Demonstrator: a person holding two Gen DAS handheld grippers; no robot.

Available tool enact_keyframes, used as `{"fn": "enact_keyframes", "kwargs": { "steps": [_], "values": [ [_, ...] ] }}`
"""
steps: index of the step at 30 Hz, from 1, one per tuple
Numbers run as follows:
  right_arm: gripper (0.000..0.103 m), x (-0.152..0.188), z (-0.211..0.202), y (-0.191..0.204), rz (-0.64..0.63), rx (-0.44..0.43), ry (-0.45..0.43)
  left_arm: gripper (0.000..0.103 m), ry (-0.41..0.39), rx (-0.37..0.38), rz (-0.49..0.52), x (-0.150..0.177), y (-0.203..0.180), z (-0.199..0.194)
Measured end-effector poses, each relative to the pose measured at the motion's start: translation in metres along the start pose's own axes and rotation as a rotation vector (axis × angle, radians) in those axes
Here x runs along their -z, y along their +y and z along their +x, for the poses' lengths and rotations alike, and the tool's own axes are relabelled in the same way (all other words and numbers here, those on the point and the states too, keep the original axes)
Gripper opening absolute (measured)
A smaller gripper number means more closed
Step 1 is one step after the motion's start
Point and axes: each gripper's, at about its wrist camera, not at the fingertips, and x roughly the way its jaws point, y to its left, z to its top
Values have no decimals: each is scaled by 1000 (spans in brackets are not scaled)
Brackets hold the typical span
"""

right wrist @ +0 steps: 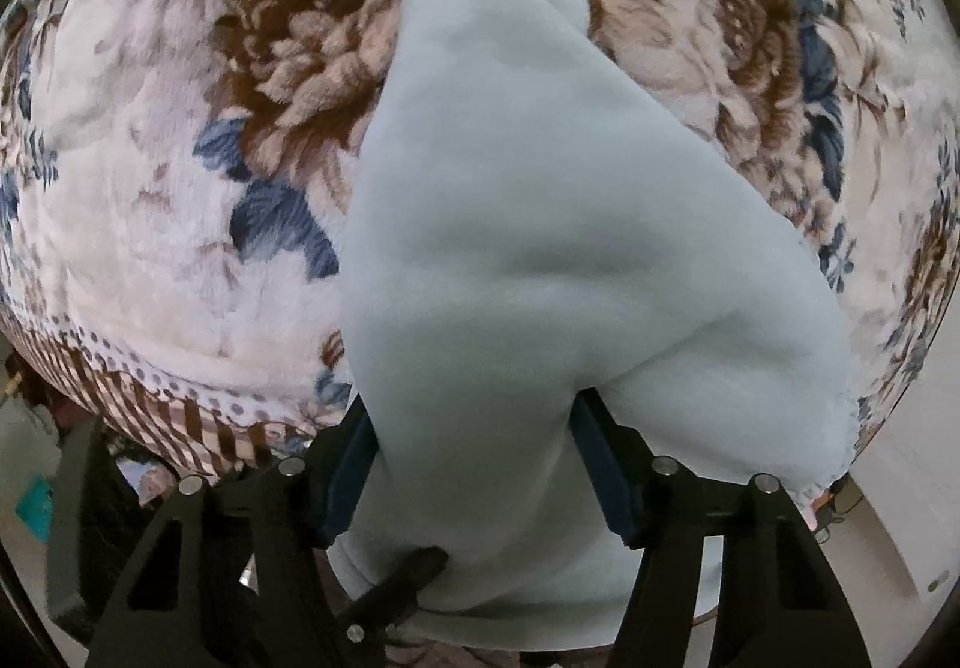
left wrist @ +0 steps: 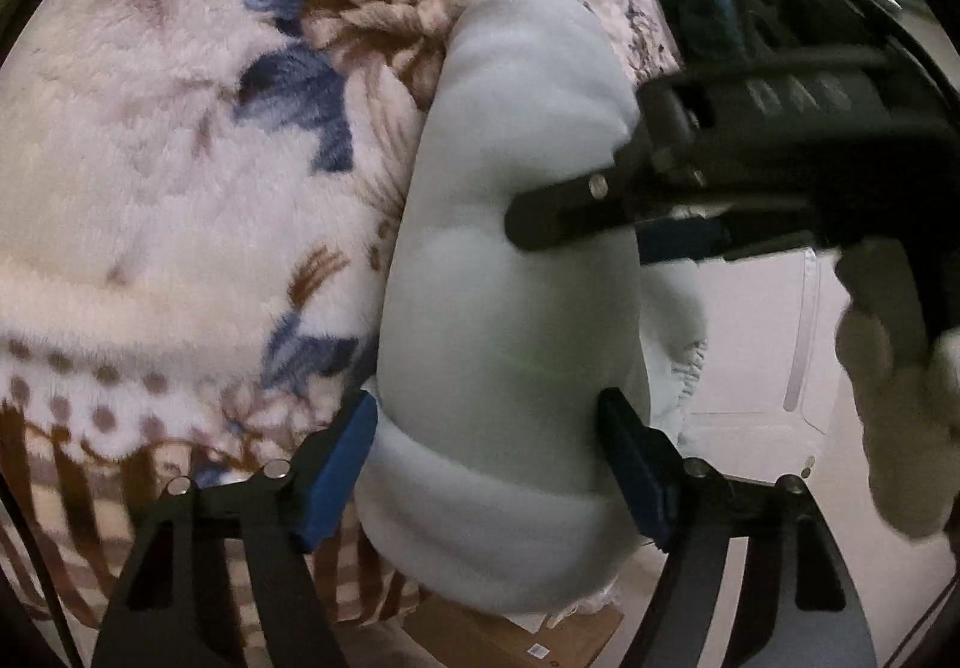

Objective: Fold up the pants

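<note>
Left gripper [left wrist: 486, 464]: fingers were seen closed onto a thick bunch of the pants [left wrist: 510, 260], the blue pads [left wrist: 345, 473] pressed against the fleece on both sides. Right gripper [right wrist: 474, 470]: fingers likewise clamped on a gathered fold of the same pale blue garment. In the left view the right gripper [left wrist: 540, 218] was seen crossing in from the right, touching the cloth further up.

The pants were held up between both grippers at the near edge of the bed, the far end trailing onto the floral blanket [left wrist: 150, 158].

Step judged: a lift-and-carry partway through a fold, the garment already doubled lengthwise. The next move would call for both grips to be kept and the held end laid forward over the trailing end, then released.

Ample free blanket was noted ahead and to the left. The bed's edge ran just beneath the grippers, with floor [left wrist: 750, 356] to the right; fabric could slip off there.
</note>
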Motion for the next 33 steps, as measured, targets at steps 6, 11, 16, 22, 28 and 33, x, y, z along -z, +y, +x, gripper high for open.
{"fn": "enact_keyframes", "kwargs": {
  "steps": [6, 11, 16, 22, 28, 33],
  "values": [
    [66, -6, -1, -12, 28, -29, 28, 74, -3, -1, -12, 40, 1, -8],
    [66, -5, 2, -14, 26, -43, 38, 74, 9, 1, -80, 73, 20, -11],
    [66, 1, -4, -10, 1, -32, -2, 72, -58, 9, -141, 70, 19, -55],
    [59, 16, -16, -24, -4, -49, -65, 71, -132, 30, -156, 10, 28, -62],
    [54, 27, -28, -51, 56, -66, -135, 74, 3, -6, -140, -5, 28, 0],
    [54, 25, -32, -70, 83, -77, -132, 74, 55, -60, -68, 23, 17, 1]
  ]
}}
